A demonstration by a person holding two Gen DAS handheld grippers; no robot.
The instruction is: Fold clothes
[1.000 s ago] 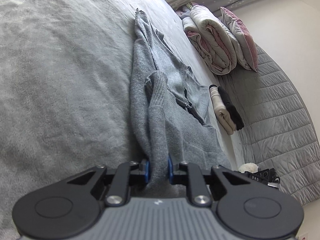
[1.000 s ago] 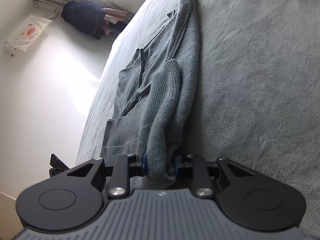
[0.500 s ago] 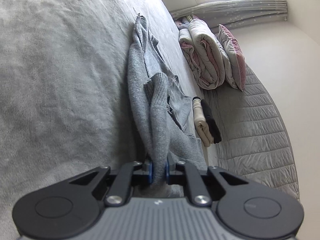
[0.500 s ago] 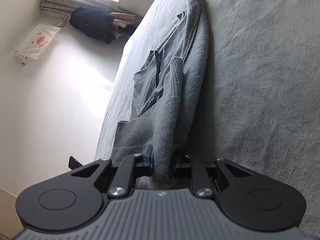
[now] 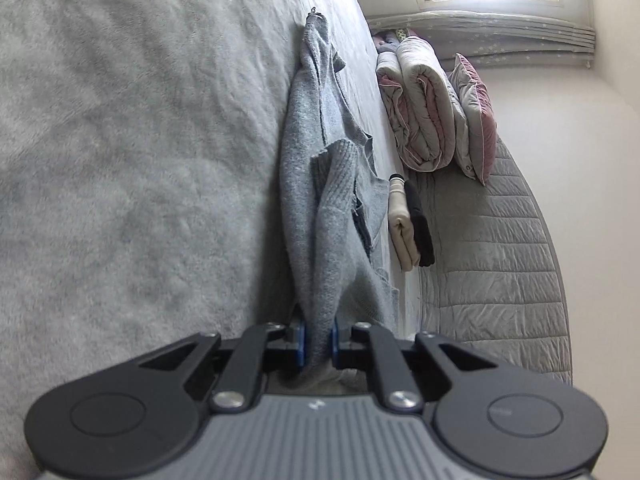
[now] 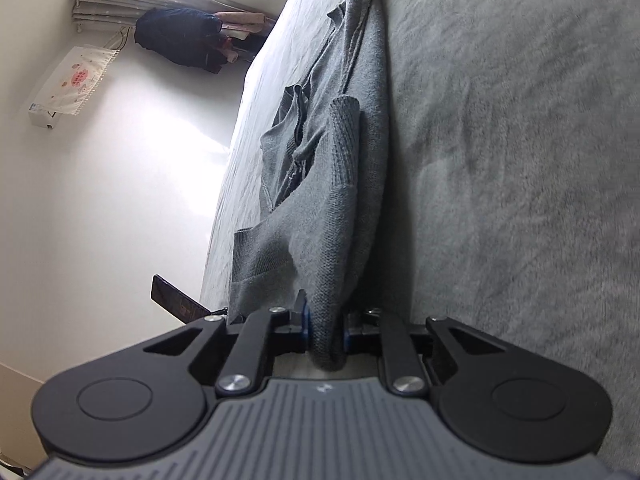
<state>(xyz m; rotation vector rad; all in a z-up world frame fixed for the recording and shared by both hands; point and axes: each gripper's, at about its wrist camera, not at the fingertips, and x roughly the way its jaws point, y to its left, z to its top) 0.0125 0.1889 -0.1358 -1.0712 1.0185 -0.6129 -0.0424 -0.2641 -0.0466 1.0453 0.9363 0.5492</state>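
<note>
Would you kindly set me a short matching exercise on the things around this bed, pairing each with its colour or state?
Things:
1. grey sweater
2. rolled quilt
3. folded clothes
4. dark garment

States:
A. hanging near the window
B. cream and black, side by side
C. pinched in both grippers
D. grey and pink, beside a pillow

Pairs: 1-C, 2-D, 3-B, 4-A

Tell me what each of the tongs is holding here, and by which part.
Both hold the same grey sweater. The left tongs and the right tongs each pinch a bunched fold of its knit at its near end; which edge cannot be told.
</note>
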